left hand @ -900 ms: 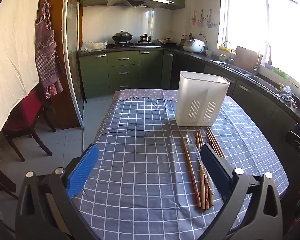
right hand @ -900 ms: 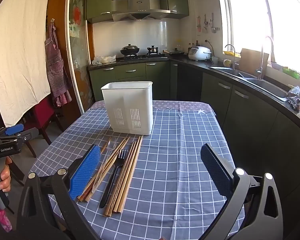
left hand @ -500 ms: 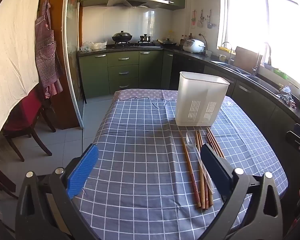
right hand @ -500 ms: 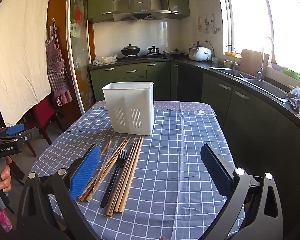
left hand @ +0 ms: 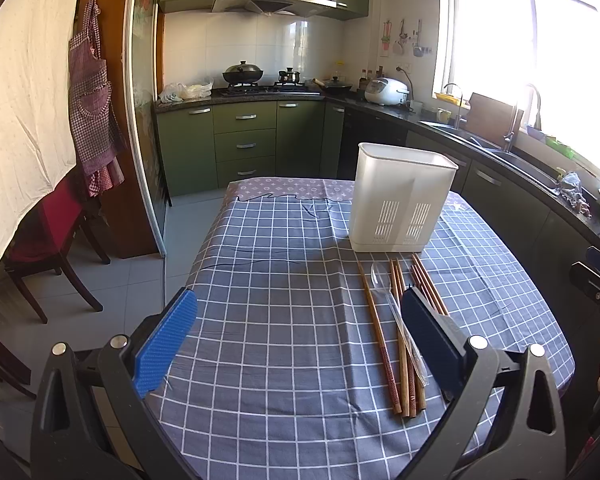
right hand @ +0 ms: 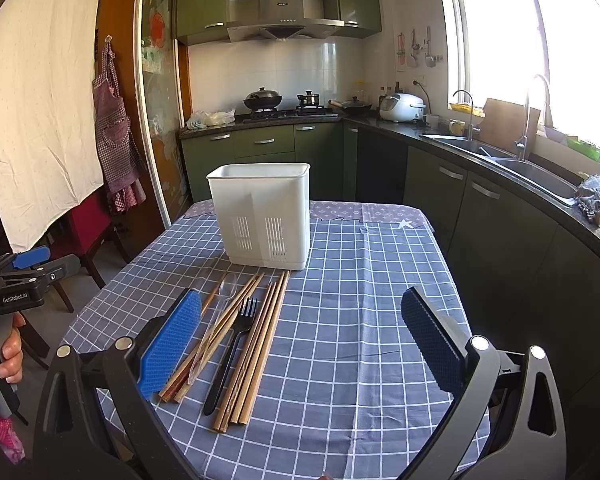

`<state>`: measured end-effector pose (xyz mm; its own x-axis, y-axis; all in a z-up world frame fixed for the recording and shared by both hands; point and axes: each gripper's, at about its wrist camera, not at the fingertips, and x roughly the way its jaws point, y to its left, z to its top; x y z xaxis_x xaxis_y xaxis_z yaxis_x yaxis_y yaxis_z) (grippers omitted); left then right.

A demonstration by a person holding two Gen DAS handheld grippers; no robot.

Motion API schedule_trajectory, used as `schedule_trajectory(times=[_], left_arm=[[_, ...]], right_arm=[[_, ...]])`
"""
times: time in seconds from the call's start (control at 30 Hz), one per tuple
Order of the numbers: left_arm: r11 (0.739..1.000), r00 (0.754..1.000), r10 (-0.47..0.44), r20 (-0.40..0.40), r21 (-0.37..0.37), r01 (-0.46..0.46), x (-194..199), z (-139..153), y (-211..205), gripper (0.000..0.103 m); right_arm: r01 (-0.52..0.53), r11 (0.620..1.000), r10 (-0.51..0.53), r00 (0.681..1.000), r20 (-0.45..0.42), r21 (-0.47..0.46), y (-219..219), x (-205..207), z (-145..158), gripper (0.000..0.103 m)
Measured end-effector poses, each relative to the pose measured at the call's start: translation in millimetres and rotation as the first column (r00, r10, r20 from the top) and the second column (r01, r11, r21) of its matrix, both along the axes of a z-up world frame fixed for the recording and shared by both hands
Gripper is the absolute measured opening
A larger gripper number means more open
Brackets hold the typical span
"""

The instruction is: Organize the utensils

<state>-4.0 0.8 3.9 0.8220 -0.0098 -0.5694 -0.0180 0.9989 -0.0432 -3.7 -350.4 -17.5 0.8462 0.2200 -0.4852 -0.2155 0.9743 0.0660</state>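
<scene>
Hovering above the near edge of the counter (left hand: 284, 272), which wears a blue-grey checked cloth, the left gripper (left hand: 296, 340) has its jaws spread wide with nothing between them. In its view, bare cloth fills the left and middle; to the right lies a row of wooden chopsticks (left hand: 380, 340) running away from the camera, with a clear plastic spoon (left hand: 384, 284) lying among them, bowl end toward the far side. Its right finger hides part of the row. Just beyond the far tips of the utensils stands the white utensil holder (left hand: 402, 196), upright, slotted near its base, its interior not visible.

From the right wrist view, the right gripper (right hand: 300, 340) likewise has its jaws wide apart and holds nothing. At the far left edge a hand (right hand: 10, 354) grips the handle of the other gripper. Next come the chopsticks, the clear spoon and a black plastic fork (right hand: 236, 344), all flat on the cloth, just beside the blue pad of the left finger (right hand: 172, 344). The holder stands behind them; plain cloth lies to the right.
</scene>
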Motion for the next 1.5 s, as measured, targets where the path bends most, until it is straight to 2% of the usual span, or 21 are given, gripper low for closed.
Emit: schedule_trajectory(times=[1.5], left_arm=[[1.000, 1.000, -0.005, -0.008, -0.005, 0.005, 3.5, -7.3, -0.1, 0.097]], right_arm=[[-0.005, 1.000, 0.005, 1.000, -0.009, 0.001, 0.3, 4.0, -5.0, 0.099]])
